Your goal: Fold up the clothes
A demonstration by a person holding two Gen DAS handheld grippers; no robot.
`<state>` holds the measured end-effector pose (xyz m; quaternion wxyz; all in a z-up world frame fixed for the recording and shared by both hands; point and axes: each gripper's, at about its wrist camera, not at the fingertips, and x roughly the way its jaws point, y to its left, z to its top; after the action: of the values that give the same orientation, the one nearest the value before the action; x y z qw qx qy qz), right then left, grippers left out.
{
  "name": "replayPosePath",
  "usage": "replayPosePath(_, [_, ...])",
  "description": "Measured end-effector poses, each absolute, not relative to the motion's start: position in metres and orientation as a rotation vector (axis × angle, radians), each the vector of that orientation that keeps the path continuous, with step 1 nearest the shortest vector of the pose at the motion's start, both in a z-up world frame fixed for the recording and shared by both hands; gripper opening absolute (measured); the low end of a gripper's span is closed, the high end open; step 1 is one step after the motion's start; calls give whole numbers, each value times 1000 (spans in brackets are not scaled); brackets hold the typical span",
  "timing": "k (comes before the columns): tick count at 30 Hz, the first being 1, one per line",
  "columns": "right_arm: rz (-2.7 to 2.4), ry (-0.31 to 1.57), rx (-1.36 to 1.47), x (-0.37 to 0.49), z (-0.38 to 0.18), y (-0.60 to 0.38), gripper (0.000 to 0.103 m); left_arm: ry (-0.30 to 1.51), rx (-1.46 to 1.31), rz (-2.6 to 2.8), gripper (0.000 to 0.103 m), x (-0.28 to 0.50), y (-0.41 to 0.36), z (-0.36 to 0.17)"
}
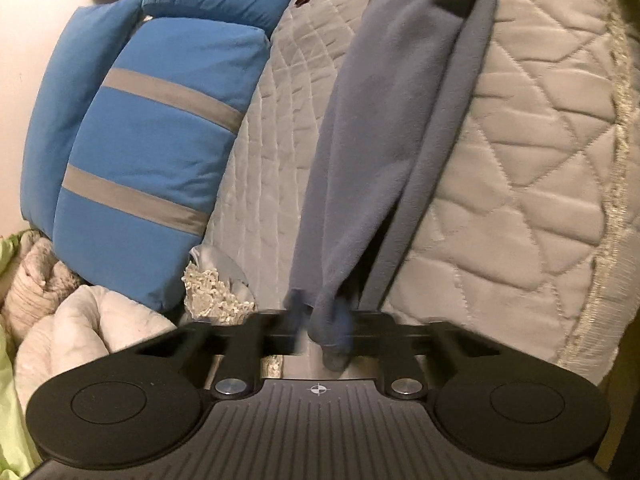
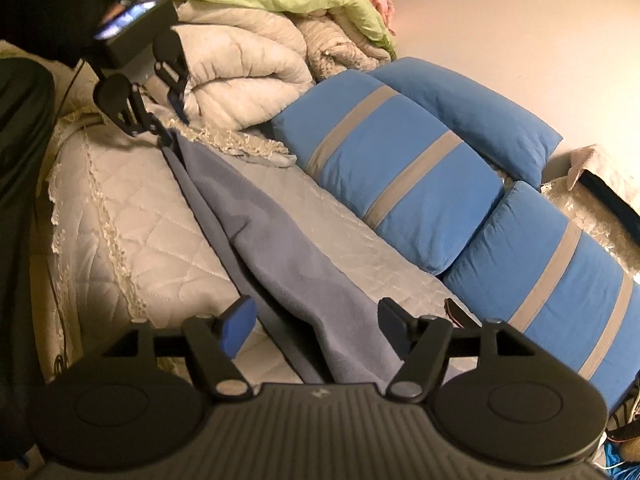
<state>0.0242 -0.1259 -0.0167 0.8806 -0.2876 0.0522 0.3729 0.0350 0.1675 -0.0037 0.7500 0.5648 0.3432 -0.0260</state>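
The grey-blue garment (image 2: 280,240) lies stretched in a long band down the middle of the quilted bed cover (image 2: 132,208), running between my two grippers. My left gripper (image 1: 320,320) is clamped on one bunched end near the cover's lace-trimmed edge. My right gripper (image 2: 312,320) stands with jaws apart, straddling the other end, gripping nothing. I judge this the straightening step; next I should pinch this end, then carry it toward the other. Blue striped cushions (image 2: 400,176) line the far edge.

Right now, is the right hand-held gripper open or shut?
Open: the right hand-held gripper has its fingers spread apart either side of the grey cloth.
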Motion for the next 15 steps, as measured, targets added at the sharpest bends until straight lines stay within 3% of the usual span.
replayPosePath(5, [780,111,-567,24,-13,-128,77,628,1342,-14,3,50,172,16])
replayPosePath(11, [789,111,-556,22,-13,-127,79,351,1503,59,3,61,177,27])
replayPosePath(15, [793,106,-543,19,-12,-129,81,349,1558,7,3,40,184,4])
